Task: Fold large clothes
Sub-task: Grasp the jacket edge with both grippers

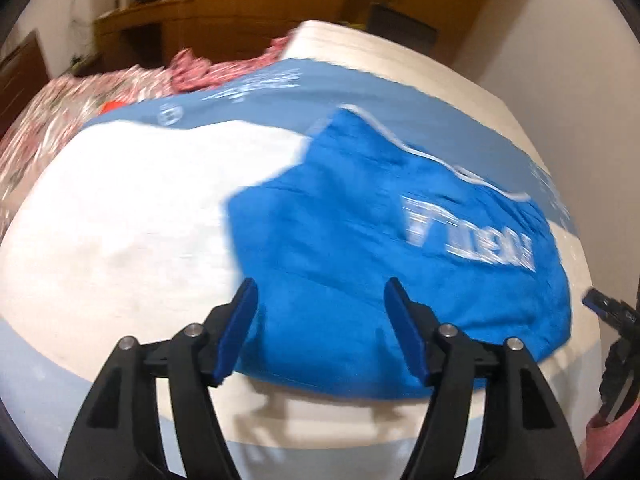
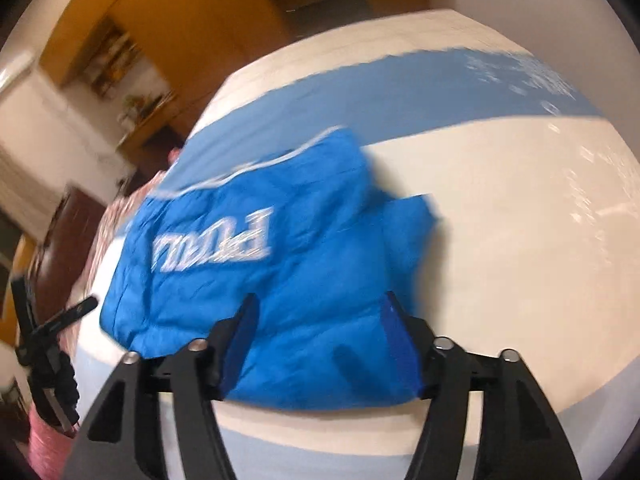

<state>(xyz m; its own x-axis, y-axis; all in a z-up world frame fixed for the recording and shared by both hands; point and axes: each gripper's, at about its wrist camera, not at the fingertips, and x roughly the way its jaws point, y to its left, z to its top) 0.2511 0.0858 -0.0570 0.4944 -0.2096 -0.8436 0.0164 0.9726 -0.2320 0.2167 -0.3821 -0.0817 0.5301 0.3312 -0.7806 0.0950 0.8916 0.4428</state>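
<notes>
The blue shirt lies bunched and partly folded on the white middle of a bed sheet, white lettering facing up and a thin white trim line along its far edge. In the left wrist view it sits toward the right side of the bed, its near hem just short of the bed's front edge; its far edge overlaps a blue stripe running across the sheet.

The left gripper hangs just above the shirt's near left part with its jaws wide apart and nothing between them; bare sheet lies open to its left. The right gripper also has its jaws spread, with blue cloth filling the space between the fingers; whether the pads touch the cloth cannot be told through the blur. To its right the sheet is bare white out to the far stripe.

Each view catches the other gripper at its edge, cut off by the frame and dark, near the bed's front corner, beside something pink that is too cut off to name.

Beyond the stripe in the left wrist view a red floral quilt lies heaped at the far left of the bed. Behind the bed stand wooden cabinets with shelves; what they hold is too smeared to name.
</notes>
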